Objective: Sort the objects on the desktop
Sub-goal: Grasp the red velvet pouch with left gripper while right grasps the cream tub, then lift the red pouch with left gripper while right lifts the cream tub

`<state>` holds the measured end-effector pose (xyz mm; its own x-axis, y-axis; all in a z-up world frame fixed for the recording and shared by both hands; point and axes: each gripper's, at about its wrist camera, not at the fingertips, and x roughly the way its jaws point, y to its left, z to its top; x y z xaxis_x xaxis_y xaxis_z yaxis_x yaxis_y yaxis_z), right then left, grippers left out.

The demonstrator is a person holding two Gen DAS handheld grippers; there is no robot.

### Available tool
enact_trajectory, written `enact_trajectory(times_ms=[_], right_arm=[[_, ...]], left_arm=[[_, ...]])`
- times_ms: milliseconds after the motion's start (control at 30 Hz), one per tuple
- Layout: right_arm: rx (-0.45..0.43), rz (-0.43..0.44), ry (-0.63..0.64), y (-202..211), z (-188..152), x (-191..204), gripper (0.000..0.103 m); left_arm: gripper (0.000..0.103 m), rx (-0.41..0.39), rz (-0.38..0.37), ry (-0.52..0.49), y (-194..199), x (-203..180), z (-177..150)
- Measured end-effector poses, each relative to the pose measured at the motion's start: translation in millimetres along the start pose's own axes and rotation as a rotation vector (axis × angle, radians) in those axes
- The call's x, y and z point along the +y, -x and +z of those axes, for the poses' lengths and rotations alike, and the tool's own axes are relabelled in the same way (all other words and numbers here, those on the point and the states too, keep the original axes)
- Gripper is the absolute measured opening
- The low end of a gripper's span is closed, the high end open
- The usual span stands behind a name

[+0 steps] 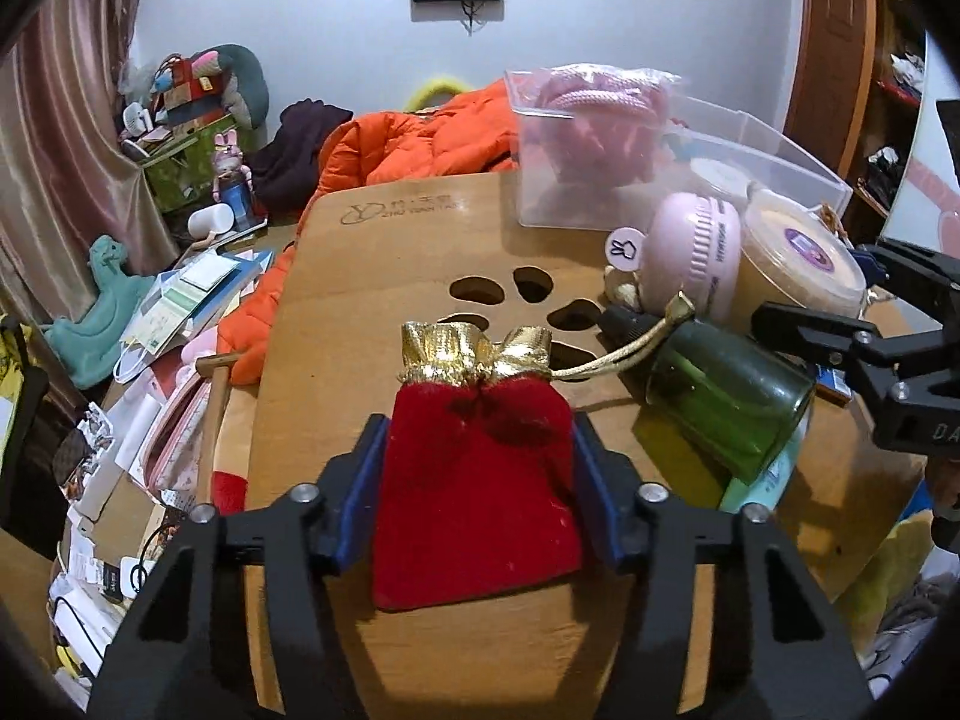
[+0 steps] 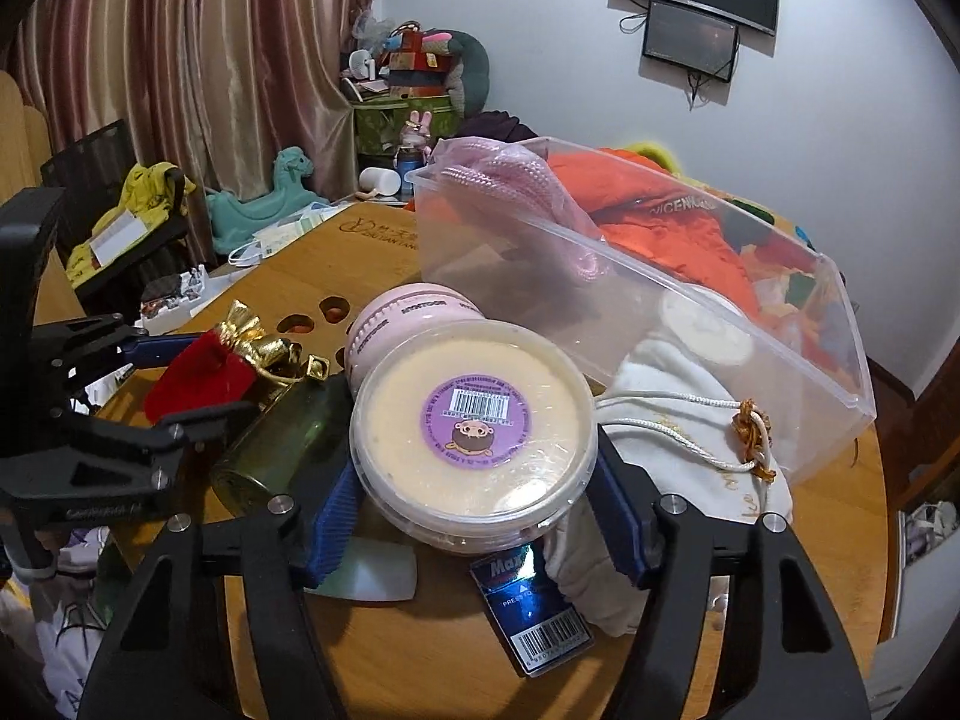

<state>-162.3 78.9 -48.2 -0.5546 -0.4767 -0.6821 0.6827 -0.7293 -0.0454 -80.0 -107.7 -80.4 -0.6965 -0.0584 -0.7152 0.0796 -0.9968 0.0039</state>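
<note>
Your left gripper [image 1: 478, 468] clamps its blue pads on the red velvet pouch [image 1: 480, 480] lying between its jaws on the wooden table [image 1: 420, 240] — your right gripper [image 2: 477, 480] pinches the round cream tub [image 2: 474, 420] between its own, just ahead of the clear plastic bin [image 2: 690, 300].

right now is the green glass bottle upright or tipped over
Tipped over: the green bottle lies on its side on the wooden table, beside the red pouch.
</note>
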Motion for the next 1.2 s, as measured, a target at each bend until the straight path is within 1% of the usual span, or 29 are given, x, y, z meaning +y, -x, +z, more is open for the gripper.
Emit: enact_trajectory(times_ms=[67,133,167,233,267,333,400,500,600,800,933,1200], right_arm=[[0.000,0.024,-0.026,1.8,1.7,-4.5,0.064],[-0.004,0.042,-0.042,6.1,3.2,-7.2,0.064],[-0.009,0.044,-0.043,8.3,3.4,-7.9,0.060],[-0.019,0.046,-0.039,14.5,2.9,-6.6,0.060],[-0.029,0.042,-0.035,18.2,2.6,-5.9,0.060],[-0.039,0.035,-0.022,22.8,1.8,-3.8,0.060],[-0.048,0.029,-0.018,27.2,0.8,-3.5,0.060],[-0.056,0.035,-0.027,32.7,3.4,-5.6,0.060],[-0.065,0.029,-0.033,38.5,5.3,-8.0,0.060],[-0.071,0.027,-0.054,46.6,4.3,-16.4,0.060],[-0.074,0.022,-0.064,50.6,3.0,-19.0,0.060],[-0.080,0.024,-0.063,57.3,-0.1,-19.8,0.060]], left_arm=[[0.050,-0.007,-0.003,0.010,2.3,2.0,1.5],[0.043,-0.017,0.000,0.015,4.6,2.6,2.3],[0.041,-0.023,0.003,0.018,6.0,3.1,3.1],[0.034,-0.034,-0.004,0.032,8.7,4.9,5.0],[0.033,-0.037,-0.009,0.038,9.0,5.5,5.9],[0.026,-0.043,-0.014,0.049,10.5,6.4,7.8],[0.024,-0.050,-0.018,0.055,12.5,6.1,9.7],[0.022,-0.061,-0.022,0.060,15.8,4.8,12.1],[0.022,-0.073,-0.024,0.066,20.2,4.4,14.8],[0.022,-0.102,-0.056,0.086,31.6,3.8,20.3],[0.022,-0.110,-0.059,0.088,34.3,0.1,20.4],[0.022,-0.080,-0.062,0.096,26.4,-4.5,12.9]])
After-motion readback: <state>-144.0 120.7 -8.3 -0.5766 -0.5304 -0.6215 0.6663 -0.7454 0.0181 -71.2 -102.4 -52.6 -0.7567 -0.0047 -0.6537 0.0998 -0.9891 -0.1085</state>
